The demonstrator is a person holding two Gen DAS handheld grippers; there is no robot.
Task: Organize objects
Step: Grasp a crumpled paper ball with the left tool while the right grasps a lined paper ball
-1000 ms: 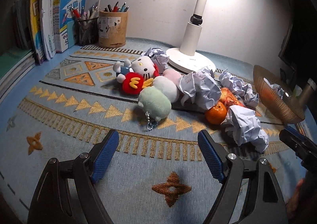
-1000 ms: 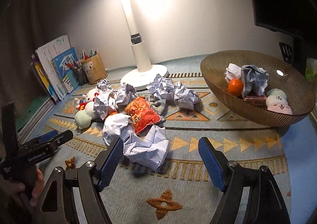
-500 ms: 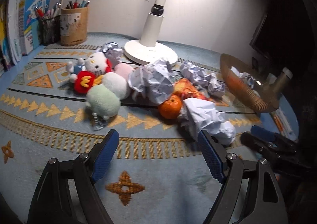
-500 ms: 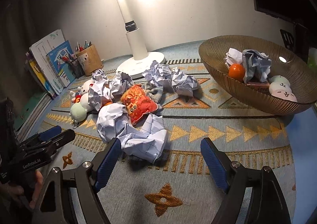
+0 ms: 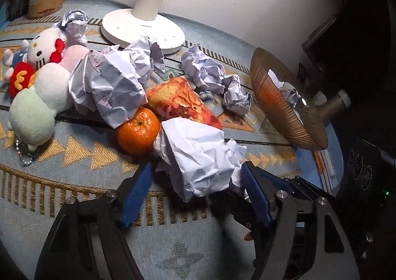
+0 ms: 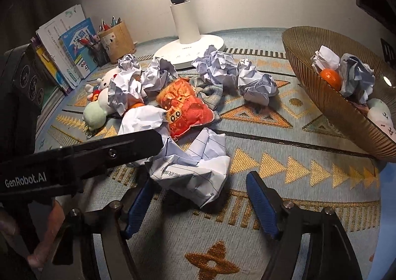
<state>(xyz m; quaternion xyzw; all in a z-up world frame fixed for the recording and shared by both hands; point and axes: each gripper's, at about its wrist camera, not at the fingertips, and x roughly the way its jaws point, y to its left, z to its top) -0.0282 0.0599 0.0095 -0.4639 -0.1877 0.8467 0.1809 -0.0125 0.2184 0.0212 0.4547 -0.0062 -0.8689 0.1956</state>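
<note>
In the left wrist view a crumpled white paper ball [image 5: 198, 156] lies between the blue pads of my left gripper [image 5: 196, 188]. Its jaws are closing, and the left pad stands clear of the paper. In the right wrist view my right gripper [image 6: 198, 195] straddles a crumpled lined sheet [image 6: 195, 168]; its jaws are closing too, with the right pad still apart from it. One of the left gripper's fingers [image 6: 111, 153] crosses in from the left. A tangerine [image 5: 138, 131] and a red snack bag [image 5: 180, 99] lie just behind the white ball.
A brown ribbed bowl [image 6: 334, 106] at the right holds paper balls, a tangerine and plush toys. More paper balls [image 6: 255, 84], plush toys [image 5: 37, 106], the lamp base [image 5: 143, 29], a pen holder [image 6: 116, 42] and books [image 6: 69, 49] are further back on the patterned mat.
My left gripper swung right and forward to the pile and now straddles the white paper ball. The right gripper dropped closer to the lined sheet. Both pairs of jaws have narrowed.
</note>
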